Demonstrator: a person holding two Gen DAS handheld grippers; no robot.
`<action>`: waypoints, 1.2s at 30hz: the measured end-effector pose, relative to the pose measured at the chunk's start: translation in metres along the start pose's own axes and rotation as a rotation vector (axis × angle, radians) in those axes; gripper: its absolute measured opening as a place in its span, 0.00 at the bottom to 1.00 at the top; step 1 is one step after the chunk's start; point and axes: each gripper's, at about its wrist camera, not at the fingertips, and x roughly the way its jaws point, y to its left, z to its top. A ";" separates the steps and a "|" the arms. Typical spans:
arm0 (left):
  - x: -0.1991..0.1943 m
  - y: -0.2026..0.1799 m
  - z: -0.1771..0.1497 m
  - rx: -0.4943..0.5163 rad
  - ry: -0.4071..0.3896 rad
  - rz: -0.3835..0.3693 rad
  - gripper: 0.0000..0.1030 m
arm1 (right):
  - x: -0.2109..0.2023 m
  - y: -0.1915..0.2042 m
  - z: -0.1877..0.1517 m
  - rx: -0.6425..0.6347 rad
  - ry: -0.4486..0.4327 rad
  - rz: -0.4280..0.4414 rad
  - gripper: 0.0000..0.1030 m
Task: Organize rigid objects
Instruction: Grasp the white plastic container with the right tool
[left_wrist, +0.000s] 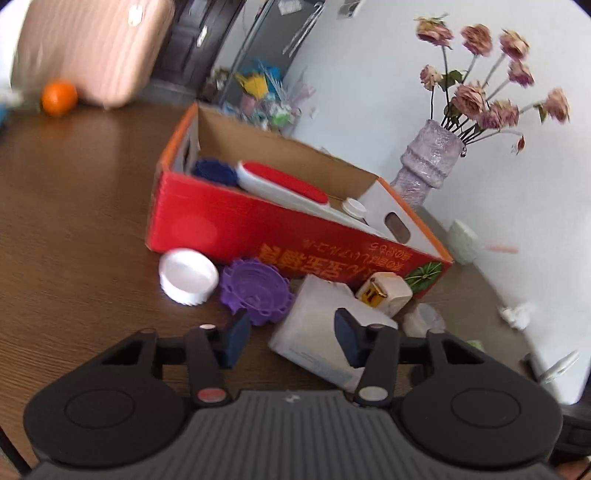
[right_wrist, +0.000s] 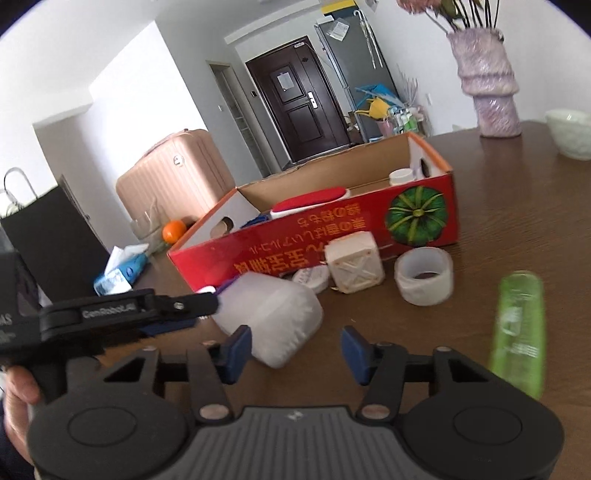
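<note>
Loose rigid clutter, a white ribbed plastic cap (left_wrist: 188, 276) and a purple toothed plastic disc (left_wrist: 256, 291) among it, lined along the front wall of the red cardboard sorting box (left_wrist: 229, 225) mid-bench (left_wrist: 74, 206). Fingers of left gripper (left_wrist: 291, 338) and right gripper (right_wrist: 295, 349) parted, apparently grasping nothing, angled toward a white wrapped packet (right_wrist: 273, 314).

The left wrist camera looks down and forward over its own gripper (left_wrist: 291, 339), low above the brown table (left_wrist: 85, 206), close to the red cardboard box (left_wrist: 229, 225), its frame tilted. The right wrist camera faces the same box (right_wrist: 332, 236) from farther right, toward the far door (right_wrist: 295, 107). Both views share box, white packet (left_wrist: 317, 332) (right_wrist: 273, 314) and purple vase (left_wrist: 424, 162) (right_wrist: 487, 81).
</note>
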 end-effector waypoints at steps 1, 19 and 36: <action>0.003 0.004 0.000 -0.035 0.008 -0.037 0.43 | 0.006 0.000 0.003 0.014 0.000 0.015 0.45; -0.089 -0.022 -0.092 -0.081 0.107 -0.162 0.29 | -0.059 0.009 -0.039 -0.021 0.103 0.108 0.19; -0.096 -0.023 -0.095 -0.112 0.100 -0.150 0.23 | -0.073 0.009 -0.051 0.040 0.081 0.107 0.21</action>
